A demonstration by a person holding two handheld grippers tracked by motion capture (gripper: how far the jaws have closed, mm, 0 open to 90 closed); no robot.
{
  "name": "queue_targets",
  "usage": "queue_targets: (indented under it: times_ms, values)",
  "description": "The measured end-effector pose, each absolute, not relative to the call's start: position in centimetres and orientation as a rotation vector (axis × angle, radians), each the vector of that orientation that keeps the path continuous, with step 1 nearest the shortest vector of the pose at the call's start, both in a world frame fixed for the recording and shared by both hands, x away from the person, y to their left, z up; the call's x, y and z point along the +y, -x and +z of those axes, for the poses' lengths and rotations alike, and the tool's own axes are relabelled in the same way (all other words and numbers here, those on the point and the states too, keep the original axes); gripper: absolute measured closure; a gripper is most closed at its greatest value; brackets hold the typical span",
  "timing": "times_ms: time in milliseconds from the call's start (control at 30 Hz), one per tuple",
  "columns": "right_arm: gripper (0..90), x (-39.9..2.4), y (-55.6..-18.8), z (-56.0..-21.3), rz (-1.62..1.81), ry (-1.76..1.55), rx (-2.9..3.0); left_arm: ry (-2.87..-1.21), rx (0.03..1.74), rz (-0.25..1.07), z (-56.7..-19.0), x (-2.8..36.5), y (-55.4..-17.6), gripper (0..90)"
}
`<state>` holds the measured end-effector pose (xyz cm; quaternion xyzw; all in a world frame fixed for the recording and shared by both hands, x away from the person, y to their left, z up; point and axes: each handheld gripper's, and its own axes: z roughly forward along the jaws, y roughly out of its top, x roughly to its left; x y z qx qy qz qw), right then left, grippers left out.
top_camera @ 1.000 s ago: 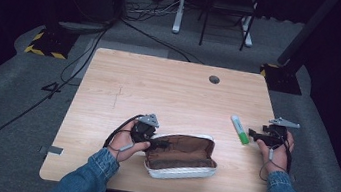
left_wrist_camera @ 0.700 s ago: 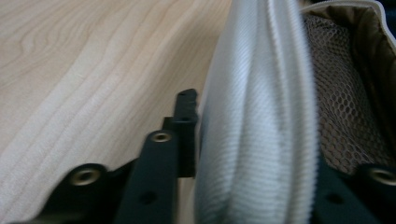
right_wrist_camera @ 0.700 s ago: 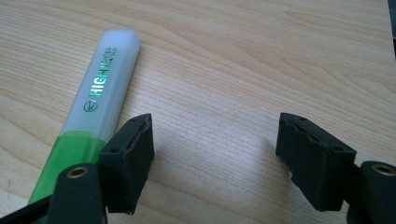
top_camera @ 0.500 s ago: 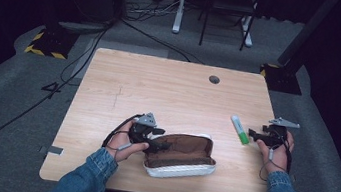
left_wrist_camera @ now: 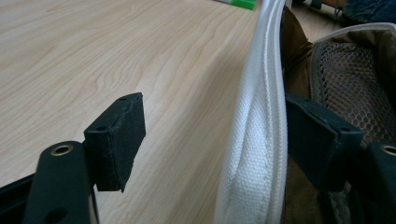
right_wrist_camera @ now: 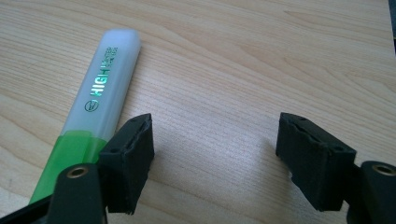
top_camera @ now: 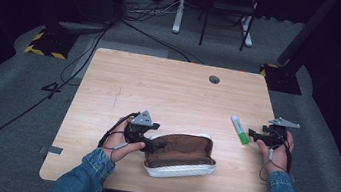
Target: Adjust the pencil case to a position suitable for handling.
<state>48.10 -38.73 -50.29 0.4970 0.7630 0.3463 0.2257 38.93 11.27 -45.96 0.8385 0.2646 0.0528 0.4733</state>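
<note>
- The highlighter (top_camera: pixel 240 130) lies on the tabletop (top_camera: pixel 169 91) near its right edge, well apart from the open pencil case (top_camera: pixel 180 155), which sits by the near edge at the middle.
- The right claw (top_camera: pixel 252 134) is released, its jaws wide with bare wood between them. The highlighter lies just beside its left jaw, toward the case, not between the jaws.
- In the right gripper view the highlighter's (right_wrist_camera: pixel 100 98) long axis runs away from the claw (right_wrist_camera: pixel 217 154), green end nearest, white cap far.
- The right hand is much the nearer, so the pick is likely its job after a small sideways shift.
- The left claw (left_wrist_camera: pixel 224 135) has just been opening. Its jaws straddle the case's white rim (left_wrist_camera: pixel 259 135) without pressing it.
</note>
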Motion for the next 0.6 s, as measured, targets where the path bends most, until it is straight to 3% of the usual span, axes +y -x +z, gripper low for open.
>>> queue_targets:
  times_ms: [600]
  values:
    - [27.8, -38.7, -48.1, -50.3, 0.955, -1.37, 2.106, -2.048, 0.667, 0.246, -44.7, 13.7, -37.5, 19.5]
